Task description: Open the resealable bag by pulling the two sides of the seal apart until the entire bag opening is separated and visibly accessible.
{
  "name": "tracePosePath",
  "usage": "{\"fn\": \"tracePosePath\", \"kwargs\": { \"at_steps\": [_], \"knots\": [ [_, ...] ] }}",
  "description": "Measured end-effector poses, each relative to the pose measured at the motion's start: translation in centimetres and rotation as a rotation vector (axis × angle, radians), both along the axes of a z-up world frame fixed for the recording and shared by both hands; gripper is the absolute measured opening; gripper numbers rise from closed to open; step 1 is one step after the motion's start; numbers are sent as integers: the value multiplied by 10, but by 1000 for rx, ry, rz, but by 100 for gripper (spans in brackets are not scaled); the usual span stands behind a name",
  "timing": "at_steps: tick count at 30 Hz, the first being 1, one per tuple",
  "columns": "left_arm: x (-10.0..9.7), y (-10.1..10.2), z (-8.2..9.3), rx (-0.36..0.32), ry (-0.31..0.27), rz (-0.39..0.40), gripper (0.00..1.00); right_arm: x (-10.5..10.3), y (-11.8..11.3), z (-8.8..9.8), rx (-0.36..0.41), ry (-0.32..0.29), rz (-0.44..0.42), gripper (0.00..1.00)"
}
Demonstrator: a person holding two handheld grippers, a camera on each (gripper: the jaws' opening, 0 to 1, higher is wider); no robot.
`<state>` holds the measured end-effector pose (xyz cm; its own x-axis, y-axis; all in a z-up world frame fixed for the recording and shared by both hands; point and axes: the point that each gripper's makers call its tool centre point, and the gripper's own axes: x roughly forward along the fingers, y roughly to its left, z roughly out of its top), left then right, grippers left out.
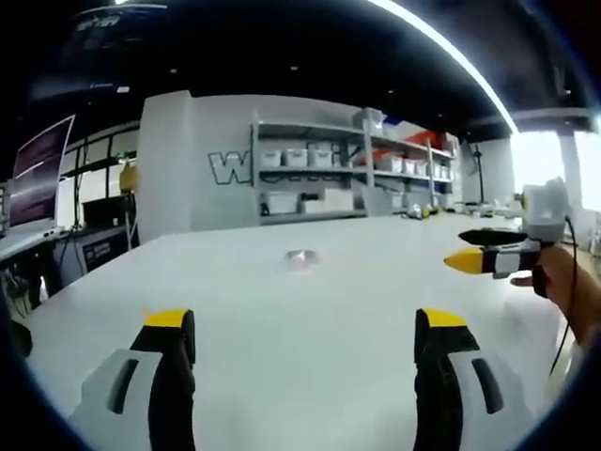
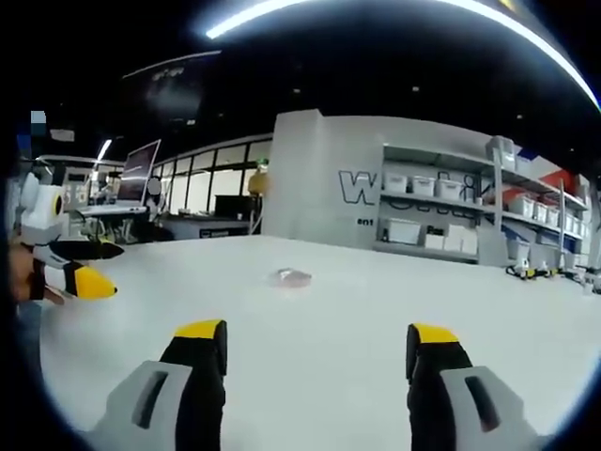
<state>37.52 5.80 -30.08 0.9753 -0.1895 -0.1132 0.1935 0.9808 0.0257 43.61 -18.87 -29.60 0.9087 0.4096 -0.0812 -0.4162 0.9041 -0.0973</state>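
On the table — probably the bag — grippers apart.

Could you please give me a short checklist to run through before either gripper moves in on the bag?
1. Left gripper open and empty: ok.
2. Right gripper open and empty: ok.
3. Small clear plastic bag in sight, flat on the white table: ok.
4. Bare tabletop between both grippers and the bag: ok.
5. Seal edge located: cannot tell, bag too small.
6. Bag already open: cannot tell.
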Motion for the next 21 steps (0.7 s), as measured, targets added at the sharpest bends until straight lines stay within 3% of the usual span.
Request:
{"fn": "tracePosePath", "kwargs": {
  "at_steps": [13, 21],
  "knots": [
    [0, -9, -4, -34, 1, -34, 92, 4, 4, -6, 3, 19, 22, 75],
    [-1, -12, -2, -29, -10, -51, 89, 2, 14, -6, 6, 15, 72, 65]
  ]
}}
